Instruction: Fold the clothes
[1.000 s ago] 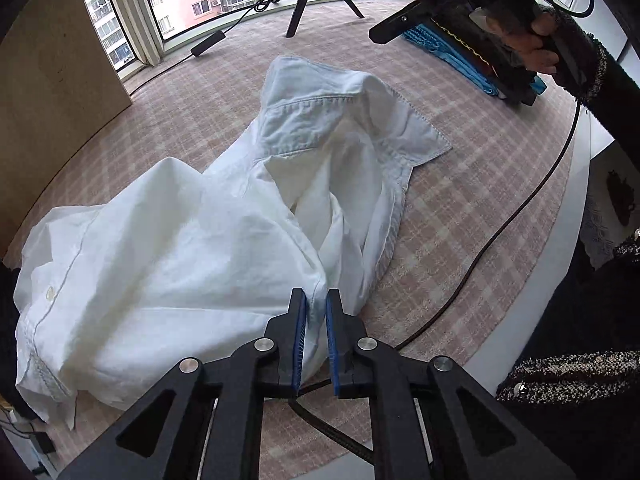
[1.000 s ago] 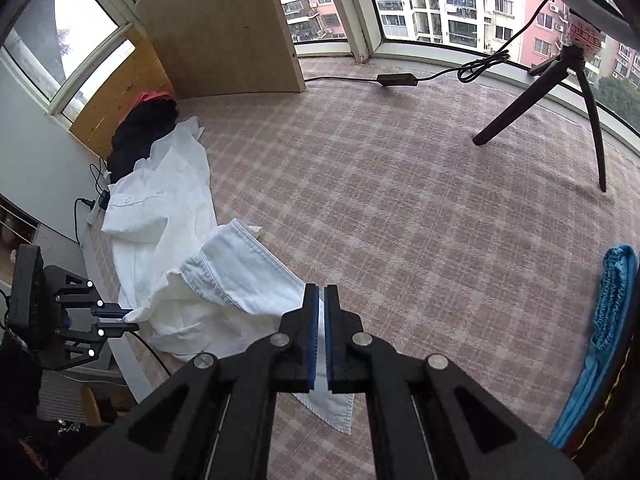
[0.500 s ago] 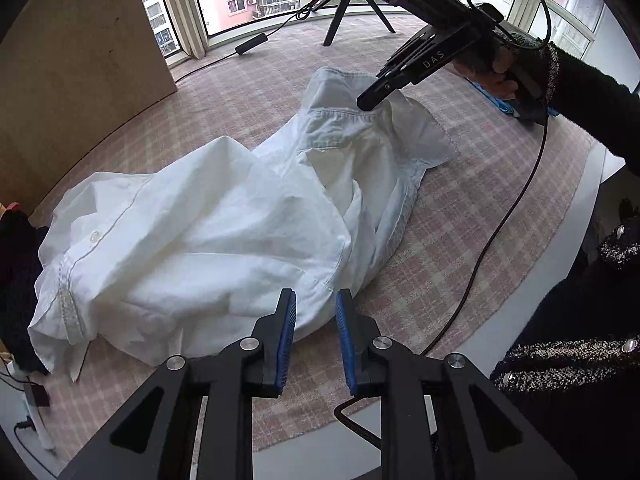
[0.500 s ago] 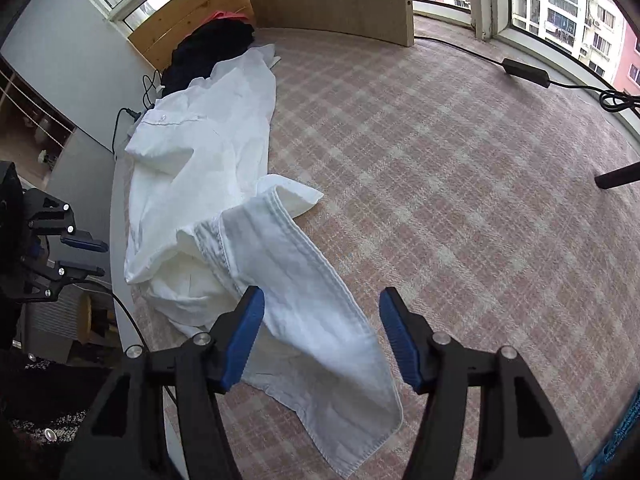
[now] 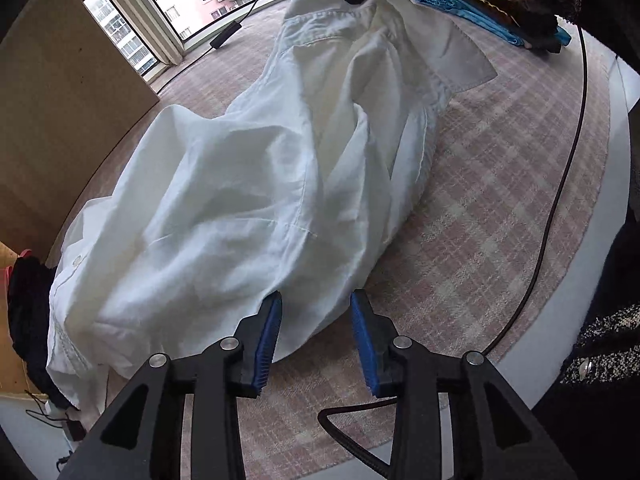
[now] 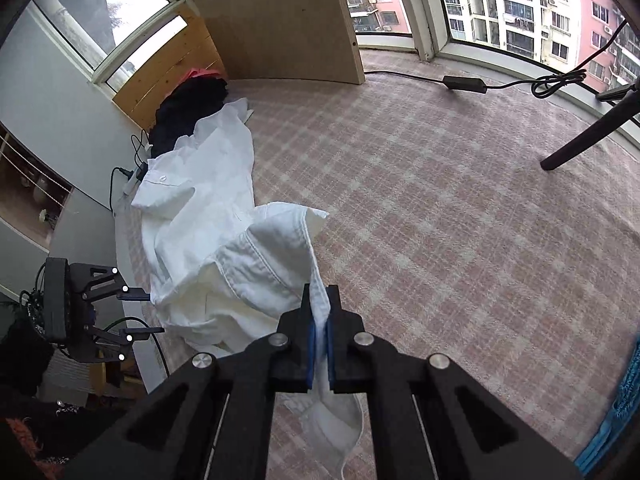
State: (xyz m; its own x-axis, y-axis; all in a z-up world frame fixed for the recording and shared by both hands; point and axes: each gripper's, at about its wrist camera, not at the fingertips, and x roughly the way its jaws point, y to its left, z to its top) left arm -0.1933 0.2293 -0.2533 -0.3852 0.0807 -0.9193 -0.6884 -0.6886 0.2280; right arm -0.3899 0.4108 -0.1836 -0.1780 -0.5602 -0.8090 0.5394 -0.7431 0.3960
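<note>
Pinching white shirt (image 6: 240, 264) hem, right tongs (image 6: 319, 320), left tongs (image 5: 316, 320) just opened, straddling shirt edge.

One white shirt (image 5: 248, 184) lies ahead of the left claw. Two grippers show: the left gripper (image 5: 316, 332) and the right gripper (image 6: 319, 336). One dark garment pile (image 6: 188, 108) sits far ahead-left of the right claw, one blue cloth (image 6: 624, 400) to its right, and one tripod leg (image 6: 588, 136) ahead-right.

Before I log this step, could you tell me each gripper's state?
Left gripper: open, jaws just widening around the white shirt.
Right gripper: shut on the shirt.
</note>
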